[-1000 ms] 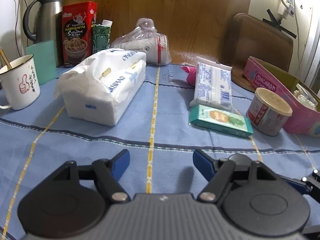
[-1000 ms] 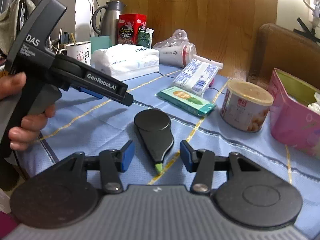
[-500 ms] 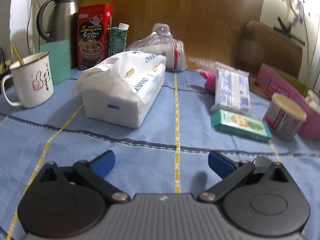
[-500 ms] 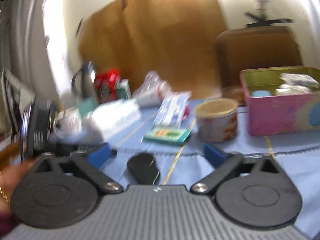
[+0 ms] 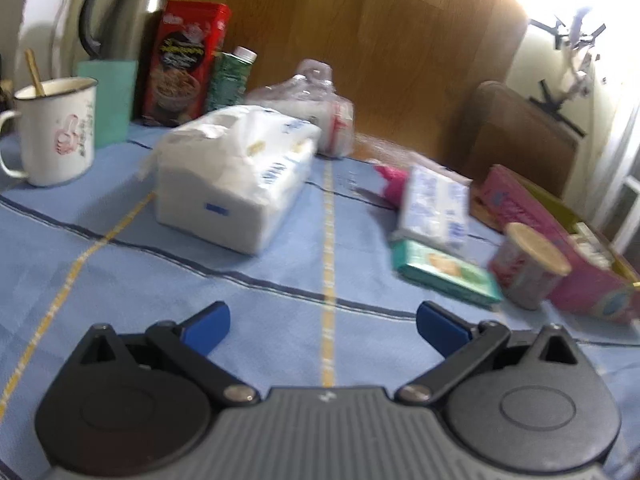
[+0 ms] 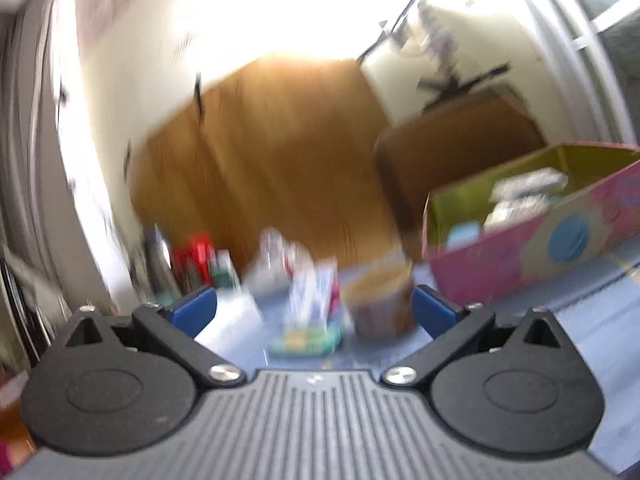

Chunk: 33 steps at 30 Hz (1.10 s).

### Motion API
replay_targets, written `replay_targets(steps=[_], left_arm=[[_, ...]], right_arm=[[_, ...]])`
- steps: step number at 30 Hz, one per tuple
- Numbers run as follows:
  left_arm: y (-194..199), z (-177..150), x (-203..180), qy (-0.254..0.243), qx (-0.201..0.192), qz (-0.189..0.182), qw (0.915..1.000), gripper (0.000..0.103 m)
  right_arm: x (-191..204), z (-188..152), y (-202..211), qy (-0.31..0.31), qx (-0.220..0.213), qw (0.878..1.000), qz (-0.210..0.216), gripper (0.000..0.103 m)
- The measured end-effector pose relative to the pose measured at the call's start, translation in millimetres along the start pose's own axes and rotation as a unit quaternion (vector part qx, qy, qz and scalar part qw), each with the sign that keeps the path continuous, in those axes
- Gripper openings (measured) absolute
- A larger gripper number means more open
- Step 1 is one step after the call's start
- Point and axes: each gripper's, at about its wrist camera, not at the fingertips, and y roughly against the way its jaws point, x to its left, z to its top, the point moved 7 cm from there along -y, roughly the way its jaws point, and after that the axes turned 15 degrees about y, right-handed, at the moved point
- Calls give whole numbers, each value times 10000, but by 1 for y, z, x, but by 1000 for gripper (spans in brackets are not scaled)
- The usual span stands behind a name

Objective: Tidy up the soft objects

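**Grippers wide apart over blue cloth, nothing held**

Left gripper [image 5: 323,322]: jaws spread wide, nothing between them, low over blue tablecloth [image 5: 120,280] with yellow and dark stripes. Blue fingertips [image 5: 208,326] clear of every item.

Soft things on the cloth, from the left wrist view:
- Big white tissue pack [image 5: 236,176], left of the middle yellow stripe, lying flat, a loose flap of wrapper at its near left end.
- Small white and blue tissue pack [image 5: 436,208], right of the stripe, leaning on top of a green flat pack [image 5: 444,270].
- Pink soft thing [image 5: 390,178] just behind the small pack, mostly hidden.
- Clear plastic bag [image 5: 312,100] behind the big pack, holding something white and red.

Other things close by: round tub with tan lid [image 5: 528,264] just right of the green pack, touching or almost touching pink box [image 5: 560,248] with its top open. White mug [image 5: 56,132] at far left with a stick standing in it. Behind it, green card [image 5: 108,100], steel jug [image 5: 132,12], red tin [image 5: 186,60] and small green carton [image 5: 230,80], all in a row against the brown wood wall [image 5: 380,40].

Right gripper [image 6: 314,310]: jaws also spread wide, nothing between them, pointing out level across the table. Very blurry view. Pink box [image 6: 540,248] high on the right, small packs inside but too smeared to tell apart. Tub [image 6: 380,300], green pack [image 6: 308,340] and white tissue pack [image 6: 228,320] only as fuzzy shapes ahead.
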Motion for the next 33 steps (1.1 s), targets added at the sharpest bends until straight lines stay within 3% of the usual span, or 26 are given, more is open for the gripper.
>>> replay_targets(steps=[2,5,8,12,14,18,23,29,33], left_arm=[[8,2,-16,-252,-161,-124,9995,103],[15,4,-38,-835,-523,149,9950,103],[16,0,-47,-806,-392,155,9959,103],[17,-9,-42,-673,-125,273,9973,103],[23,-9,-37,-611,-70,279,9977,103],[42,-9,-30,-605,-42,223,9979,102],[44,-20,-36,-579,383,-95,9975,92],[28,-31,-35,138,1157,-479,9920,83],[16,-39,-37,275,1423,-458,9884,78]], right_arm=[[-16,26,18,-109,-225,9997,-73,103],[-32,65,34,515,-241,9978,-330,103],[-38,77,31,1240,113,9893,-757,103],[-36,48,21,1249,671,9881,-593,103],[-29,25,15,1177,861,9882,-464,96],[6,-25,-4,1197,1429,9824,71,70],[56,-71,-37,1772,2111,9578,812,57],[78,-81,-74,2339,2479,9346,1021,56],[83,-90,-88,2380,2686,9269,1097,41]])
